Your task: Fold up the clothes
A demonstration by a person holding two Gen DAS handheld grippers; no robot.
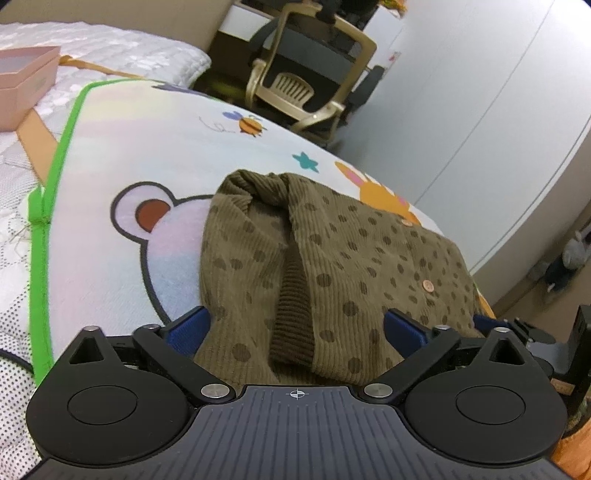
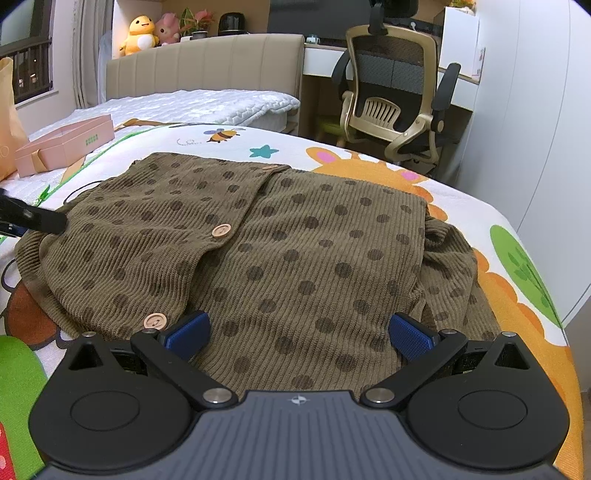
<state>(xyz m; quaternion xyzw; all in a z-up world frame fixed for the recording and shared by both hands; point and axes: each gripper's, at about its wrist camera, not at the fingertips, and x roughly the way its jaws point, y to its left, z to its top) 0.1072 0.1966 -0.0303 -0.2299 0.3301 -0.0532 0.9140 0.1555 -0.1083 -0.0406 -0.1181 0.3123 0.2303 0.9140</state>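
Observation:
An olive-brown corduroy cardigan [image 2: 295, 251] with dark dots and wooden buttons [image 2: 221, 230] lies flat on a cartoon play mat [image 2: 498, 221] spread over the bed. My right gripper [image 2: 299, 332] stands open low over its near hem, the cloth passing between the blue pads [image 2: 186, 334]. In the left wrist view the cardigan [image 1: 351, 258] has a sleeve folded in, its ribbed cuff [image 1: 291, 314] towards me. My left gripper [image 1: 295, 330] is open around that cuff, with its pads beside the cloth. Part of the left gripper [image 2: 37, 219] shows at the cardigan's left edge.
A pink box [image 2: 66, 142] sits on the bed at the far left, beyond the mat's green border [image 1: 40, 258]. An office chair [image 2: 391, 96] and desk stand past the bed's right side. Plush toys [image 2: 140, 33] sit above the headboard [image 2: 207, 66].

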